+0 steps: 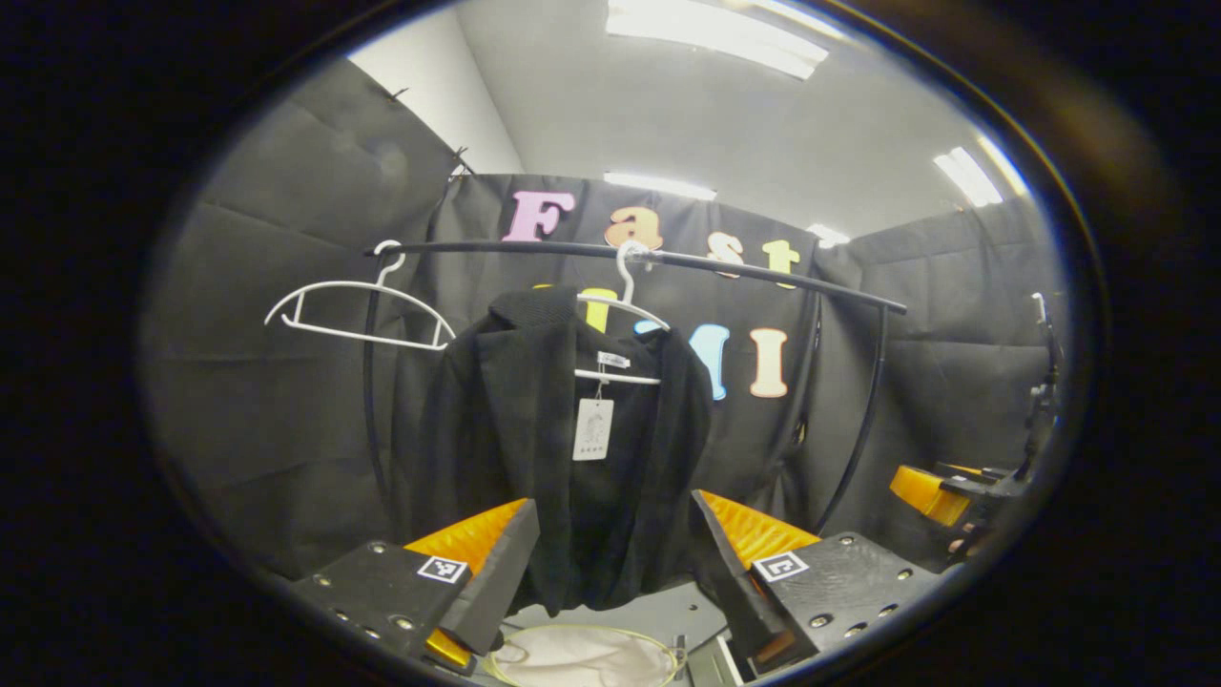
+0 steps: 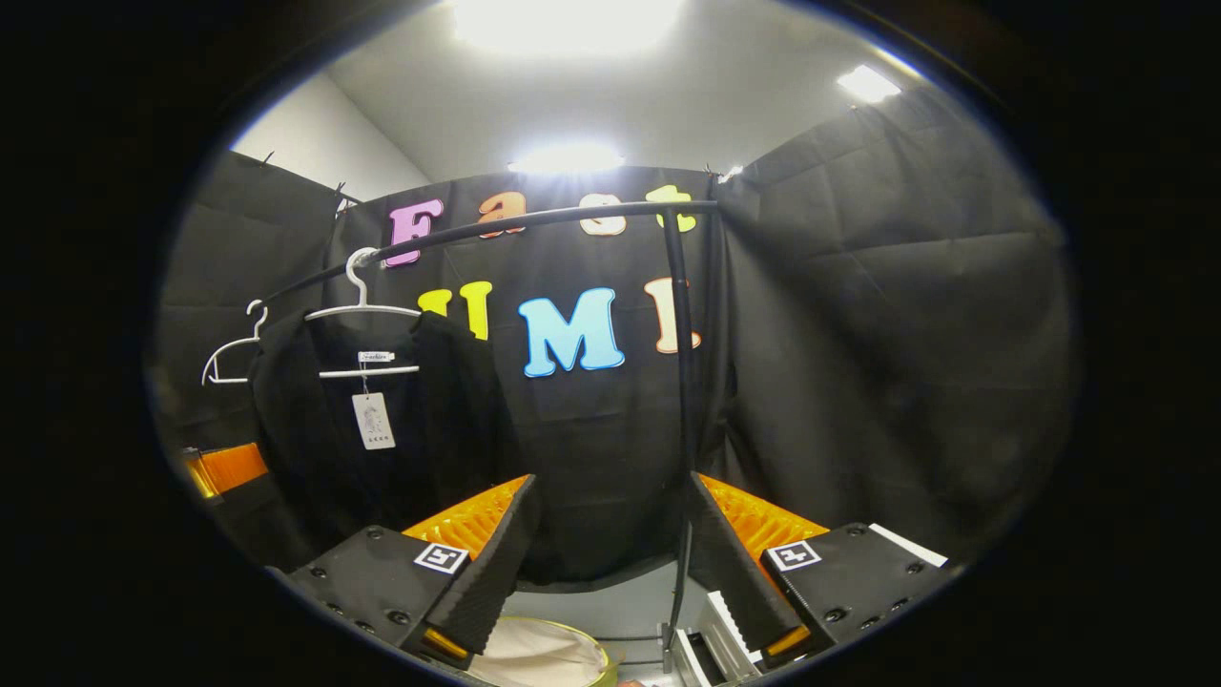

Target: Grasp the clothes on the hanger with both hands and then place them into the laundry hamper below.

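We see a black jacket [image 1: 563, 448] on its white hanger [image 1: 620, 329] at mid-rail, above the laundry hamper [image 1: 582, 658]. Left claw [image 1: 610, 563] and right claw [image 2: 610, 563] gape wide, empty. Soft, light cloth, we judge: pinch both shoulders.

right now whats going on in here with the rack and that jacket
A person holds a two-finger tool in each hand, facing a clothes rail. A black jacket hangs there on a white hanger, beside an empty hanger. The left tool is open and lined up with the jacket, not touching it. The right tool is open too, aimed further right. The hamper waits below.
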The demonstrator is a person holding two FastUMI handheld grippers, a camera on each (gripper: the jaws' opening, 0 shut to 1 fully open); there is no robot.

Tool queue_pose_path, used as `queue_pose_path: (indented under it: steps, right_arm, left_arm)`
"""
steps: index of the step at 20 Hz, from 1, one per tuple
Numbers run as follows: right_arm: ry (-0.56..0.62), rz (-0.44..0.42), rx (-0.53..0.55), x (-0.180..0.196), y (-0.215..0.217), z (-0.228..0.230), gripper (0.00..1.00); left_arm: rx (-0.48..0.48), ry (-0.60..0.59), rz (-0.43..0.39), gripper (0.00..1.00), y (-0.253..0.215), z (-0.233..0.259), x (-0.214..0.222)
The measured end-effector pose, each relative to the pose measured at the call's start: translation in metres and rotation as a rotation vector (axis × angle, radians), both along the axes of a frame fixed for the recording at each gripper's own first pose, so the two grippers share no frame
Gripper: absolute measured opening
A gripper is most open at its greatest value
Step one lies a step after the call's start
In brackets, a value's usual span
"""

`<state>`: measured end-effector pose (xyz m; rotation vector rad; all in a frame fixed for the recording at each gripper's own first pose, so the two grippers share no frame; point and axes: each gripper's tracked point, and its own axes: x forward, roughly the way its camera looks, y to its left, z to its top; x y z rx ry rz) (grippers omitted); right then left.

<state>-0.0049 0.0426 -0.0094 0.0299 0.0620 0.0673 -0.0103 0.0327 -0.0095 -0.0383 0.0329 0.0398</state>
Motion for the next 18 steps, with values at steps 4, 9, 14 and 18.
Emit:
queue_pose_path:
  steps: [4, 9, 14, 18]
  right_arm:
    - [0.014, 0.035, -0.025, 0.006, 0.011, -0.001, 0.98]
    - [0.063, 0.093, -0.010, 0.031, 0.028, -0.026, 0.97]
    - [0.099, 0.176, 0.001, 0.074, 0.050, -0.036, 0.93]
    - [0.100, 0.250, 0.004, 0.105, 0.069, -0.034, 0.92]
  left_arm:
    - [0.005, 0.012, 0.034, 0.92, 0.009, -0.001, 0.002]
    - [-0.027, 0.059, 0.124, 0.92, 0.023, -0.021, 0.029]
    - [0.004, 0.066, 0.254, 0.93, 0.037, -0.009, 0.064]
    - [0.016, 0.074, 0.341, 0.92, 0.045, -0.006, 0.091]
